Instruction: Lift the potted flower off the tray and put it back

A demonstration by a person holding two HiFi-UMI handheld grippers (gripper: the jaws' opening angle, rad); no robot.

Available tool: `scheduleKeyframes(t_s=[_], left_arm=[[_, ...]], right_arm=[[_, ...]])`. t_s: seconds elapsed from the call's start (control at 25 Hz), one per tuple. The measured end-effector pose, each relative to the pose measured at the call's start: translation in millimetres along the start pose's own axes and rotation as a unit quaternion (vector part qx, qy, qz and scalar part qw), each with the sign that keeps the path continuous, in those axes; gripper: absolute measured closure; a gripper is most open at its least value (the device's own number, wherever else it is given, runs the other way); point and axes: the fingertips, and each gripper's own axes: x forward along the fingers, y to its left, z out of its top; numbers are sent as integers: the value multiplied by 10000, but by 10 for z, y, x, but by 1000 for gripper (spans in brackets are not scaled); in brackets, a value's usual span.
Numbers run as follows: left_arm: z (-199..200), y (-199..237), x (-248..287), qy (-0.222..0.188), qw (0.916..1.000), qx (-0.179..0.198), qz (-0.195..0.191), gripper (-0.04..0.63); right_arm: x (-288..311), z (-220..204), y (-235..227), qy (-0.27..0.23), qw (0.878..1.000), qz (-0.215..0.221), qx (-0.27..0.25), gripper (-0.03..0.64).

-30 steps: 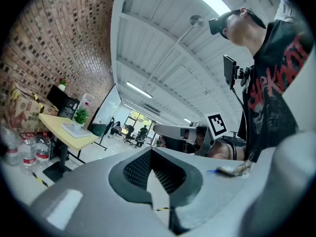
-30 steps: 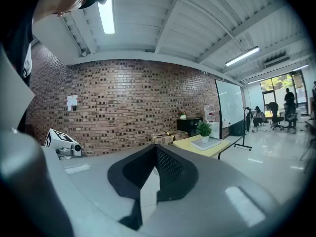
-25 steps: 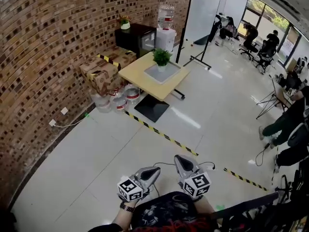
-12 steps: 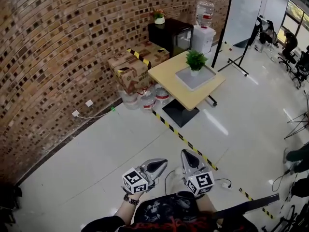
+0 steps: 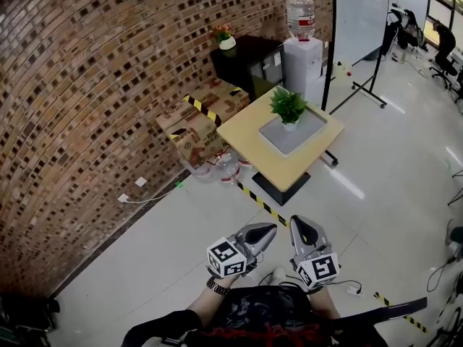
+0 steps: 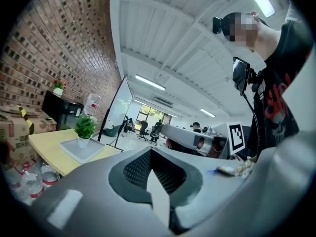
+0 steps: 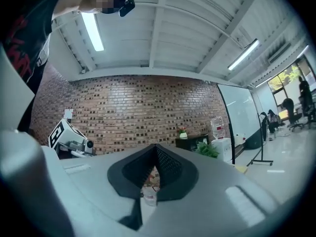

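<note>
Since a second ago the table (image 5: 246,130) sits nearer and larger in the head view, and both grippers have come forward with the person toward it. Left of the table, touching its far-left edge, stand cardboard boxes (image 5: 189,125) marked with yellow-black tape, against the brick wall (image 5: 79,100). Water bottles (image 5: 228,169) lie on the floor under the table's left edge. On the table, toward its right side, lies the grey tray (image 5: 309,134); the potted flower (image 5: 288,107) stands upright on the tray's far corner. Behind the table are a black cabinet (image 5: 249,58) with a small flower pot (image 5: 226,37) on top, then a water dispenser (image 5: 302,45); right of the table is a whiteboard stand (image 5: 358,20). Striped floor tape (image 5: 264,207) runs on the near side of the table. Well short of the table, past that tape, the left gripper (image 5: 269,228) has its jaws closed together with nothing between them; just to its right, the right gripper (image 5: 299,224) is likewise closed and empty. Both point roughly level toward the table, apart from tray and flower.
</note>
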Motion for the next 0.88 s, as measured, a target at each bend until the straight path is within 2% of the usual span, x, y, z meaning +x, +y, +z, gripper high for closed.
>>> scheduleKeyframes(t_s=[0.12,0.24,0.44,0.56,0.64,0.8,0.88], left_arm=[[-100,259,61,212,9996,-199,39,595],[-119,659,54,139,9988,-449,111,595],[37,1489,41,-1,9992,-384,103,595],[258,2129,-18,-175,9992,-362,69,595],[462,2558,-69,-253,9990,-382,8,595],[898,3163,2,-403,9984,-202,-337,595],[980,3433,60,-346,9981,-162,-483,595]], right_arm=[[179,-173,-174,157,9997,-122,164,614],[425,-318,-378,233,9991,-288,225,614],[1125,-561,-793,488,9972,-558,-32,614],[1715,-603,-997,544,9950,-776,-326,614],[2082,-605,-1097,592,9933,-953,-274,599],[2656,-728,-1383,900,9881,-1243,37,453],[2864,-926,-1528,1153,9825,-1445,237,303]])
